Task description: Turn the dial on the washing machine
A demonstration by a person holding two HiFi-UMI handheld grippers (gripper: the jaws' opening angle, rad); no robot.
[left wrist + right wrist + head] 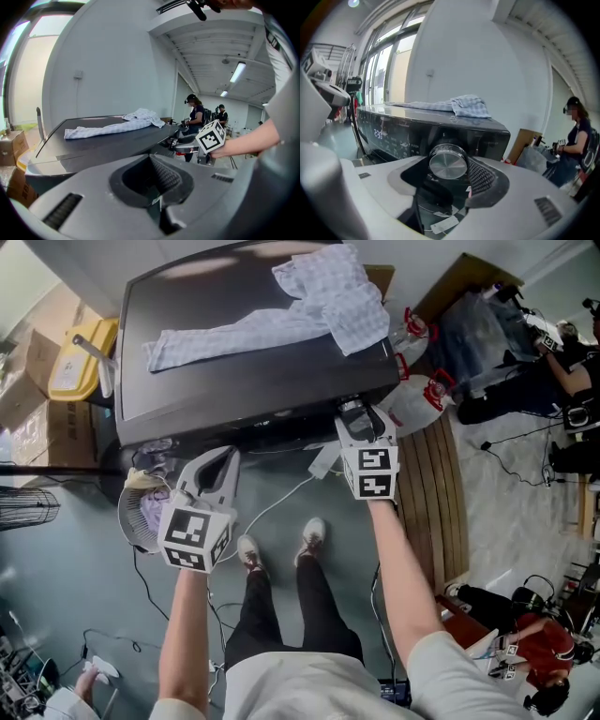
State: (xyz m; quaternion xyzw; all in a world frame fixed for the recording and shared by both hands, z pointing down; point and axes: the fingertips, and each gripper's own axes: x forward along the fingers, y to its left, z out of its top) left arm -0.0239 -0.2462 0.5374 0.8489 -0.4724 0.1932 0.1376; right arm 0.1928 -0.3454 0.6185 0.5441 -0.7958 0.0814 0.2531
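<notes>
The dark washing machine (253,371) fills the upper middle of the head view, with a checked cloth (319,306) lying on its lid. My right gripper (361,416) is pressed up to the front panel at the machine's right end. In the right gripper view the round silver dial (448,161) sits between the jaws, which are shut on it, the ribbed right pad (482,177) against its side. My left gripper (217,465) hangs apart from the machine, below its front edge, shut with nothing in it (157,180). The head view hides the dial behind the right gripper.
The panel's lit display (378,134) glows left of the dial. A white laundry basket (139,512) stands by the left gripper. A yellow bin (80,357) and cardboard boxes sit at left. A wooden board (436,493), bags and people are at right. A white cable (281,502) crosses the floor.
</notes>
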